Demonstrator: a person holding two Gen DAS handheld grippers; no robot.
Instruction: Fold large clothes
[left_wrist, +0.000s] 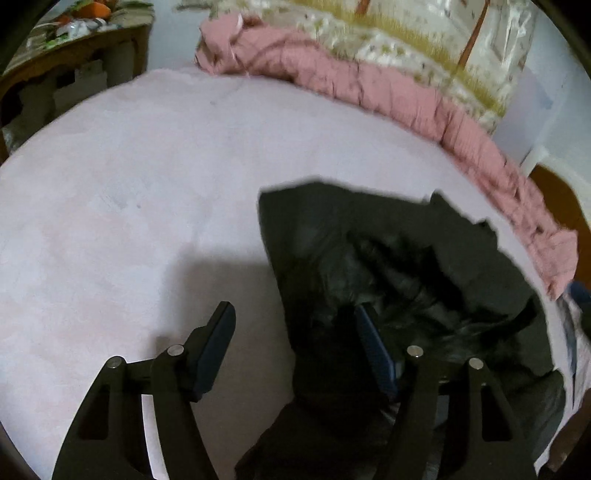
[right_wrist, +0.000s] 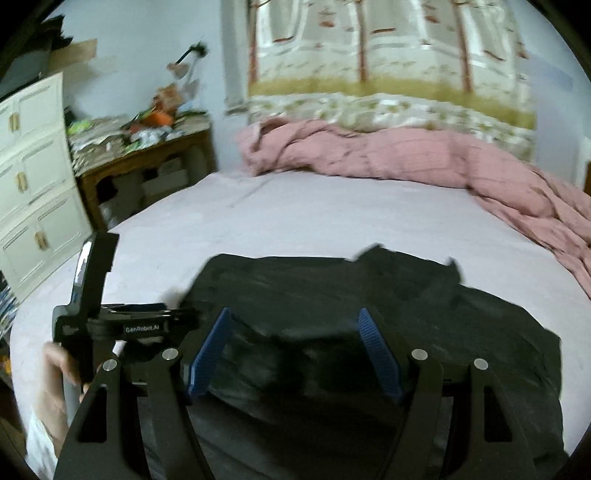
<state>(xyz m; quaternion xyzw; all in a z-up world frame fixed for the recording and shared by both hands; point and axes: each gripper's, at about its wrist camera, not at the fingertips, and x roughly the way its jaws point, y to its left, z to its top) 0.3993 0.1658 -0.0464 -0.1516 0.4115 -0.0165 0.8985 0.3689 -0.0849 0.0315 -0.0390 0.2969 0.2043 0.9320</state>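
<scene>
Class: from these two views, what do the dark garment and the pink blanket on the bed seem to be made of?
Dark garment: likely a smooth synthetic shell, faintly shiny on its creases. Pink blanket: soft matte fabric, bunched, possibly quilted; blur leaves it open.

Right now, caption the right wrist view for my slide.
Open right claw poised over the black garment spread on the lilac bed sheet, pink blanket bunched behind.

One readable text only: "GenRobot.AI", white letters on the black body of the left gripper (right_wrist: 177, 314), seen from the right wrist view, held in a hand (right_wrist: 59, 373) at the bed's edge. Nothing legible elsewhere.
</scene>
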